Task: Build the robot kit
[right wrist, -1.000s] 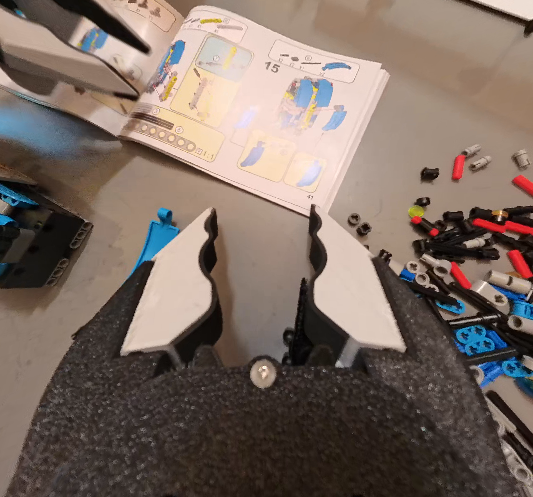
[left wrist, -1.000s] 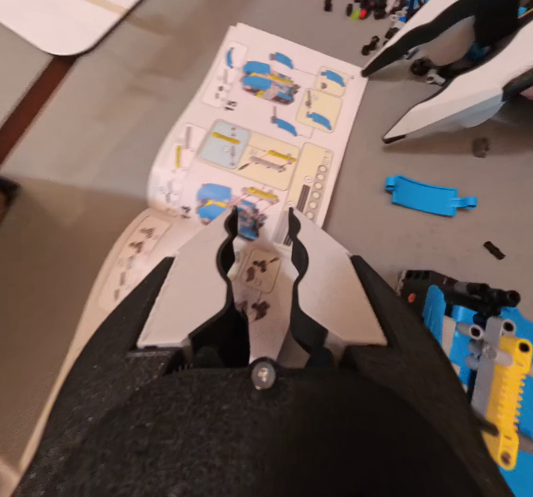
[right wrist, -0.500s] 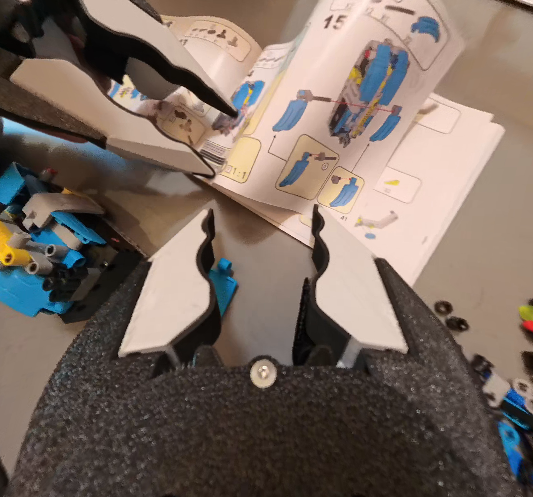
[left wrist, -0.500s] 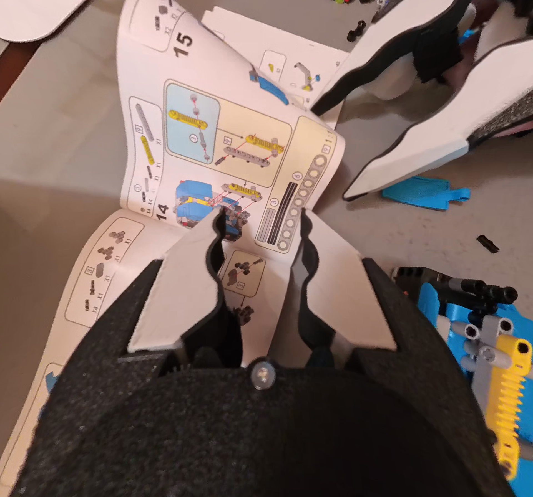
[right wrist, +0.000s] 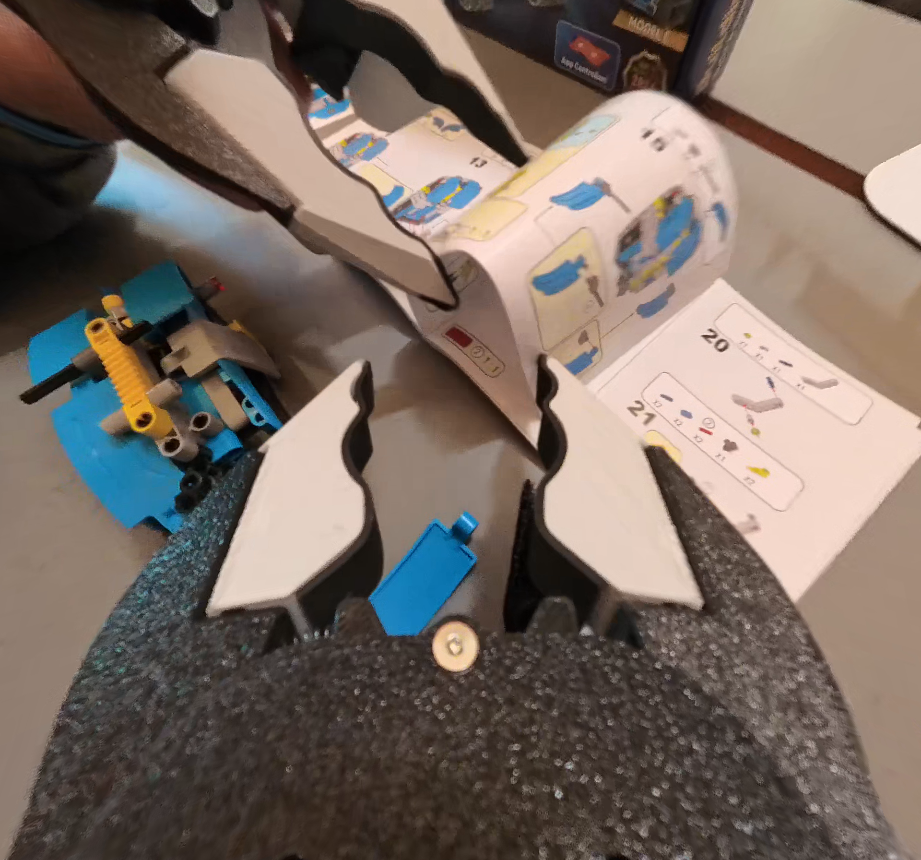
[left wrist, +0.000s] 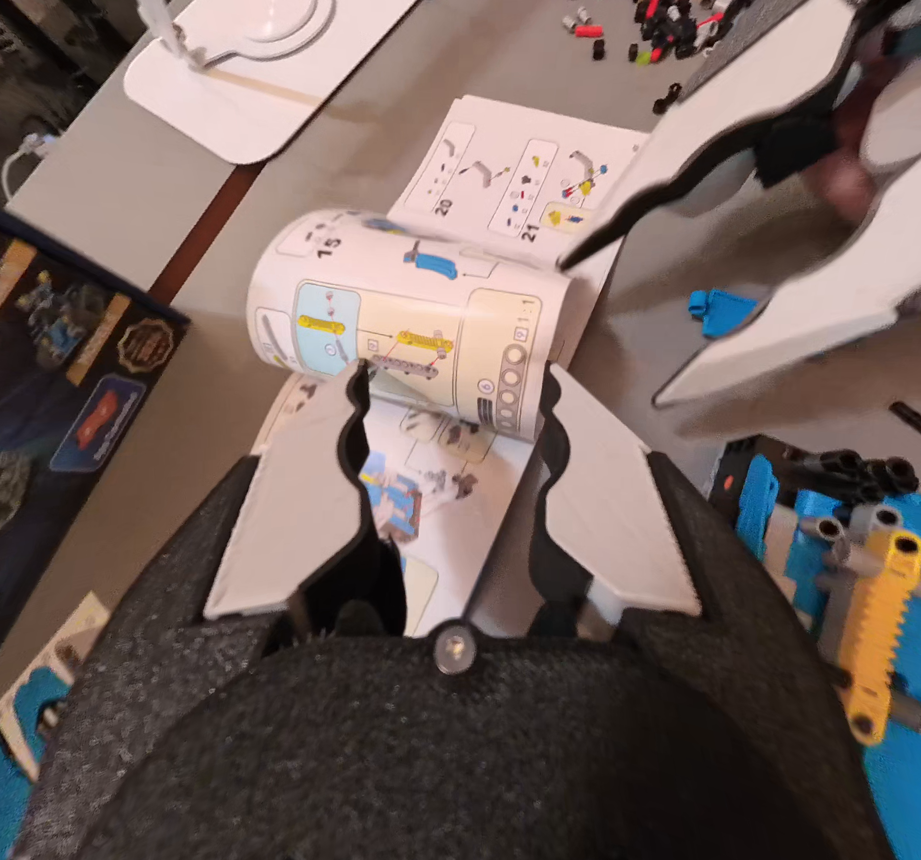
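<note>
At far left we see a dark printed box (left wrist: pixel 75 352), then our left gripper (left wrist: pixel 453 372), jaws spread wide and holding nothing, its tips at a curled page of the instruction booklet (left wrist: pixel 408 317). A blue-and-yellow brick model (left wrist: pixel 847 557) sits just right of it. Our right gripper (right wrist: pixel 453 367), likewise released, hangs over a loose blue panel (right wrist: pixel 423 582), one fingertip against the curling page.

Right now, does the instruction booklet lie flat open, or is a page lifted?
A page is lifted. The instruction booklet lies open on the table, while one page curls up in an arch over it.
</note>
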### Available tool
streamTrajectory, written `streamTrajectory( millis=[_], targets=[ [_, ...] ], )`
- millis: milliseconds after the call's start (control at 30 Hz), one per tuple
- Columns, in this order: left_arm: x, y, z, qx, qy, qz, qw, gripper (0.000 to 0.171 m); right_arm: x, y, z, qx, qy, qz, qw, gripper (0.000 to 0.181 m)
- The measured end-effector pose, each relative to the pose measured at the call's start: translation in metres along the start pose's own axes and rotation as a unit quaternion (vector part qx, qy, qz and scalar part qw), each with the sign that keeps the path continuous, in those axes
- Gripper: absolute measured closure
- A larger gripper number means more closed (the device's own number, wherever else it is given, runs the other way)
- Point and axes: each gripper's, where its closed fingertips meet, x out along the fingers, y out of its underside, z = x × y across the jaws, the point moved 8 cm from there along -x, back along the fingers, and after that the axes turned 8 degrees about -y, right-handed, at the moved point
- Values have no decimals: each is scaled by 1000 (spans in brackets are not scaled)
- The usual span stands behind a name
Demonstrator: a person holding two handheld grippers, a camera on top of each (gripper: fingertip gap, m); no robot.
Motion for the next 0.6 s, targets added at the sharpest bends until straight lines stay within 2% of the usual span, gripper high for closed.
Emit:
streamTrajectory(
  millis=[100, 200, 333, 500, 600],
  targets=[
    [-15, 15, 11, -30, -11, 4, 999, 107, -11, -3, -6, 0, 25, -10, 1000, 115],
    [-26, 34, 21, -81, 4, 8, 997, 107, -16, -5, -15, 37, 27, -17, 999, 115],
    [-36, 56, 35, -173, 49, -19, 983, 108, 8, -9, -11, 64, -36, 20, 997, 114],
    [-64, 75, 60, -316, 142, -99, 933, 108, 45, -46, 10, -15, -54, 30, 998, 116],
    [-75, 88, 76, -387, 169, -133, 897, 115, 66, -53, 17, -31, -64, 41, 997, 116]
  ],
)
